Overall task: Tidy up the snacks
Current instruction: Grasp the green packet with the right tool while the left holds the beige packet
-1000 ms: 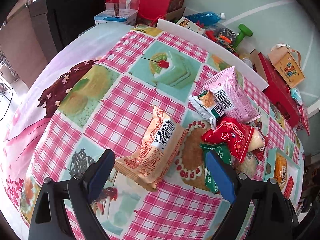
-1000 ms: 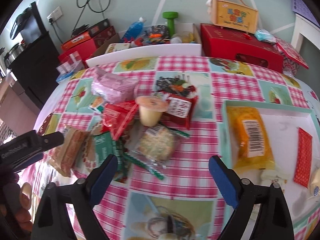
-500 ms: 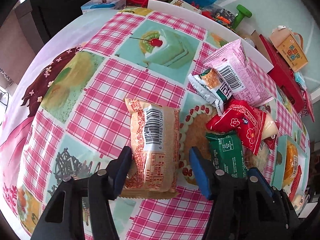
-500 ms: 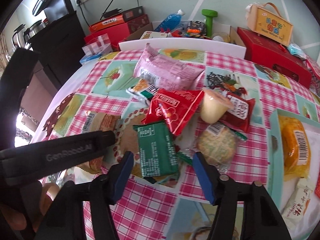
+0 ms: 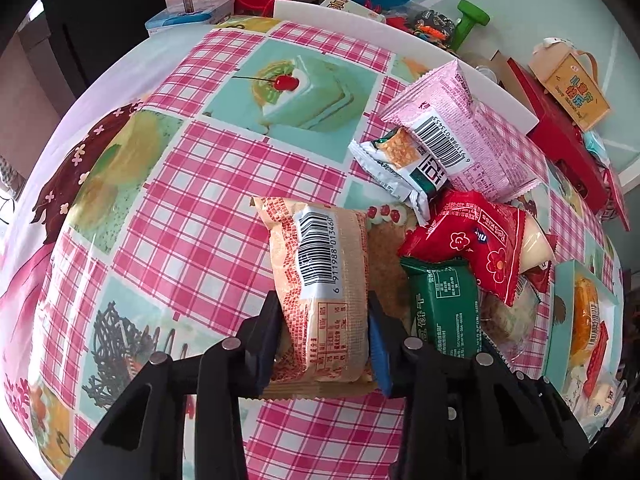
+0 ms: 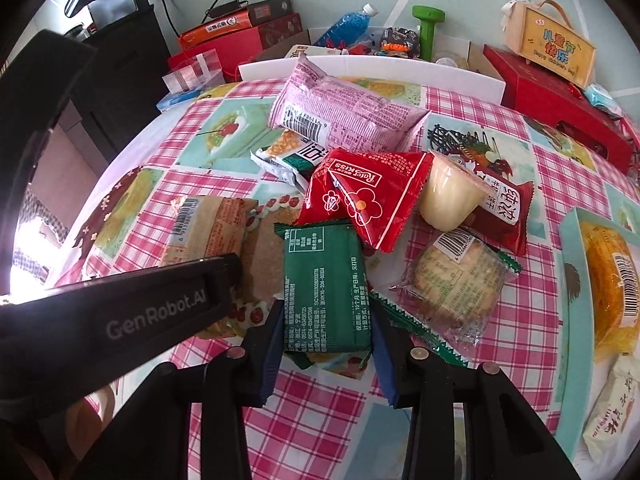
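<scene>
My left gripper (image 5: 326,344) is shut on an orange snack packet (image 5: 320,280) with a barcode, lying on the checked tablecloth (image 5: 200,208). My right gripper (image 6: 326,344) is shut on a green snack packet (image 6: 324,284), which also shows in the left wrist view (image 5: 444,308). Behind them lies a pile: a red packet (image 6: 360,196), a pink packet (image 6: 344,112), a white-green packet (image 6: 292,156), a pudding cup (image 6: 448,196) and a clear-wrapped cake (image 6: 460,280). The left gripper's body (image 6: 120,312) crosses the right wrist view.
A teal tray (image 6: 568,240) at the right holds an orange packet (image 6: 612,280) and other snacks. Red boxes (image 6: 560,92), a yellow gift box (image 6: 548,48), a green dumbbell (image 6: 428,28) and a bottle (image 6: 348,24) stand beyond the table's far edge.
Both grippers moved forward and closed, the left on the orange packet, the right on the green packet. One second ago both were wide open.
</scene>
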Demonstrator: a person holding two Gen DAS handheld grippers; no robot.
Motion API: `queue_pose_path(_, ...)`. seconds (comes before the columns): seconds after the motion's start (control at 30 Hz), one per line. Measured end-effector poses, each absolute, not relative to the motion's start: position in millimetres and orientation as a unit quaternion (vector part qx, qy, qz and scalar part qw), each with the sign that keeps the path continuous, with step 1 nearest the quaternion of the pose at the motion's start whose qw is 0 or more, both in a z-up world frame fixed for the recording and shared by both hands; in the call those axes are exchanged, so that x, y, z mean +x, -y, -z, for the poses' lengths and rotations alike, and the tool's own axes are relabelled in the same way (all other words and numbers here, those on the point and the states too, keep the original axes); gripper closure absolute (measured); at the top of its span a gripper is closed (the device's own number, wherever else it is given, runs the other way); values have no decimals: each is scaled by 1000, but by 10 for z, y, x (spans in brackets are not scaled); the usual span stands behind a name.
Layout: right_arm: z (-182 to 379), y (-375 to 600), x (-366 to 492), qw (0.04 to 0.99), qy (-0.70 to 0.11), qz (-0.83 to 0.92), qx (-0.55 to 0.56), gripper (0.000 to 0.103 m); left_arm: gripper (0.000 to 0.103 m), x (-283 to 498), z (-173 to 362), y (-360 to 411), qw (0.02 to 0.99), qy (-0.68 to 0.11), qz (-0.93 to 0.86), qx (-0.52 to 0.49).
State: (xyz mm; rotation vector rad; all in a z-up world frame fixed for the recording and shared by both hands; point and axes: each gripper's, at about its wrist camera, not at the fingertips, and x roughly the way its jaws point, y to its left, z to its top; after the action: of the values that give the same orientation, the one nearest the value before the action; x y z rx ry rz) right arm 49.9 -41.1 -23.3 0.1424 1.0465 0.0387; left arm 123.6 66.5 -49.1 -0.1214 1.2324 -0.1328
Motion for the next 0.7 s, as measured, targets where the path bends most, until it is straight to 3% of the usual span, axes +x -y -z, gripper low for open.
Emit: queue_pose_path(0.7,196,458,424,860,-505,-21,67,61,62,1125,409,-397,813,-575,81,-43)
